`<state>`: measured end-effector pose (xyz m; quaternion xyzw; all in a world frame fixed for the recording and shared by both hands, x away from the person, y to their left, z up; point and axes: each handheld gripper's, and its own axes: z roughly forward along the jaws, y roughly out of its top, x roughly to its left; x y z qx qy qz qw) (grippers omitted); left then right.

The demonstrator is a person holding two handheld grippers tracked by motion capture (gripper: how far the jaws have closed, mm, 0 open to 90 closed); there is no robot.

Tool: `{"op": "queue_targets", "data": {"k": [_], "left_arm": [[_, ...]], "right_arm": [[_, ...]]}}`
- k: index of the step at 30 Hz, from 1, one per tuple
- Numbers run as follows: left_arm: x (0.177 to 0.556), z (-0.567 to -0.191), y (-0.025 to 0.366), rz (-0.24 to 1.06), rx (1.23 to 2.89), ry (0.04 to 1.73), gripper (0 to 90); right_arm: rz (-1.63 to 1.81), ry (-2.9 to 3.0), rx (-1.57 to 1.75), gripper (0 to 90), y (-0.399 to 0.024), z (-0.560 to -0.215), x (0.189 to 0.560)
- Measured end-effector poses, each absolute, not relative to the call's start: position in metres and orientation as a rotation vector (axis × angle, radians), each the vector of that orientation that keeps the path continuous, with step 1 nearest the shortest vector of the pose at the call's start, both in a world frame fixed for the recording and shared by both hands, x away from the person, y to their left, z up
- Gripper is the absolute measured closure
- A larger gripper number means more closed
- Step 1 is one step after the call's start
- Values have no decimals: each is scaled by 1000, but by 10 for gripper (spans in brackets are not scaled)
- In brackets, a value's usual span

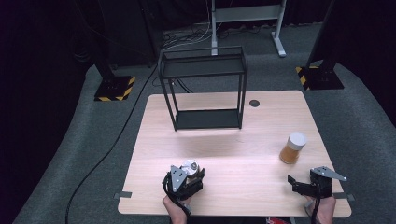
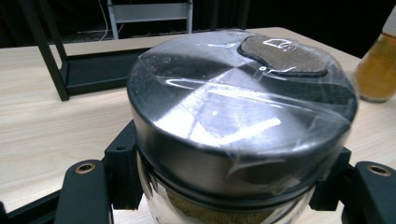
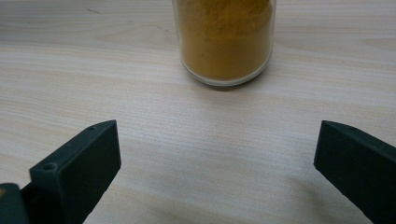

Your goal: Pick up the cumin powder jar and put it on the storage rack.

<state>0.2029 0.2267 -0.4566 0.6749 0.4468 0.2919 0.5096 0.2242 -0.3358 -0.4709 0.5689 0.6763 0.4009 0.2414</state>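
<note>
At the near edge of the pale wood tabletop (image 1: 224, 149) the left tool (image 1: 187, 179) pinches a steel-lidded jar (image 2: 240, 107), the right tool (image 1: 299, 183) rests spread before a jar of yellow powder (image 1: 292, 148), and beyond both stands a black wire shelf (image 1: 205, 88) on grey carpet (image 1: 93, 135).

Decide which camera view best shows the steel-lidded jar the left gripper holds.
The left gripper view: the steel-lidded jar is close up there, its wrapped lid, glass wall and the jaws clamping it plain. In the high view it is small, partly behind the left gripper.
</note>
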Motion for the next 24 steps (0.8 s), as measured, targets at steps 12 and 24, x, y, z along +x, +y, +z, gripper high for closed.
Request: {"op": "queue_targets", "data": {"k": [12, 24], "left_arm": [[210, -444, 234, 713, 1620, 1057, 303], [216, -434, 241, 727, 1616, 1052, 303]], "right_arm": [[1096, 1855, 1556, 0, -336, -471, 225], [1095, 1858, 1556, 0, -336, -470, 225]]}}
